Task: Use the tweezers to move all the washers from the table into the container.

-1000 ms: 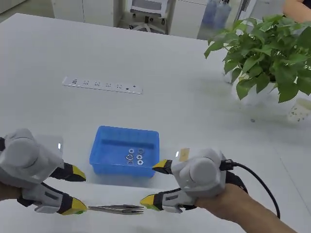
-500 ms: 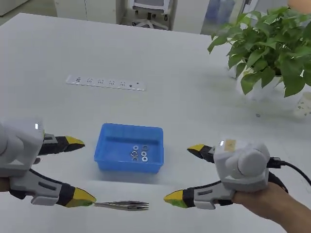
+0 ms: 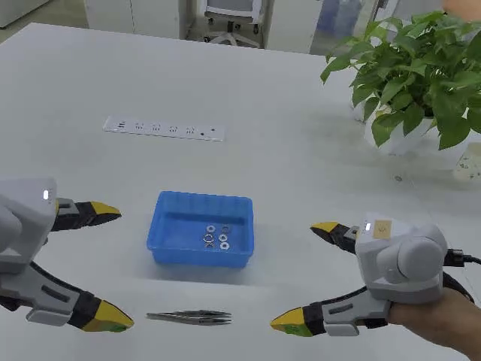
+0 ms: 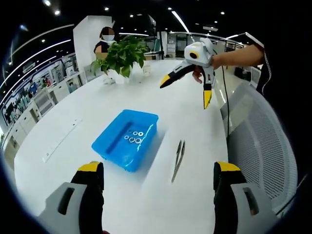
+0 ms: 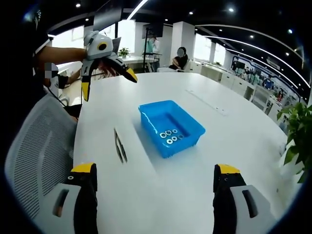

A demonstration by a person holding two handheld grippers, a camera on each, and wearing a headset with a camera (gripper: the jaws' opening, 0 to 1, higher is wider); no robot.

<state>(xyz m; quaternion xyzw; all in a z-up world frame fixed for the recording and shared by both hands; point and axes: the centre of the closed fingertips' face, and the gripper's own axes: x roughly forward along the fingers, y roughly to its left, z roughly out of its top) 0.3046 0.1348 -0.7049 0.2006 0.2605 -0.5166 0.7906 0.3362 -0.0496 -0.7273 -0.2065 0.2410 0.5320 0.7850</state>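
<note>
A blue container (image 3: 201, 229) sits mid-table with several washers (image 3: 216, 236) inside it; it also appears as the blue container (image 4: 126, 138) and the blue container (image 5: 170, 126). Metal tweezers (image 3: 189, 317) lie flat on the table in front of it, also seen as tweezers (image 4: 178, 159) and tweezers (image 5: 119, 145). My left gripper (image 3: 111, 267) is open, to the left of the tweezers, holding nothing. My right gripper (image 3: 307, 275) is open on the right, holding nothing. Each gripper sees the other: right gripper (image 4: 187, 88), left gripper (image 5: 106, 80).
A white power strip (image 3: 161, 128) lies behind the container. A potted green plant (image 3: 413, 75) stands at the back right. Mesh office chairs (image 4: 263, 151) sit along the near table edge. People stand in the background.
Both grippers have drawn apart from the tweezers, the left one leftward and the right one rightward. The tweezers now lie free on the table. The container has not moved.
</note>
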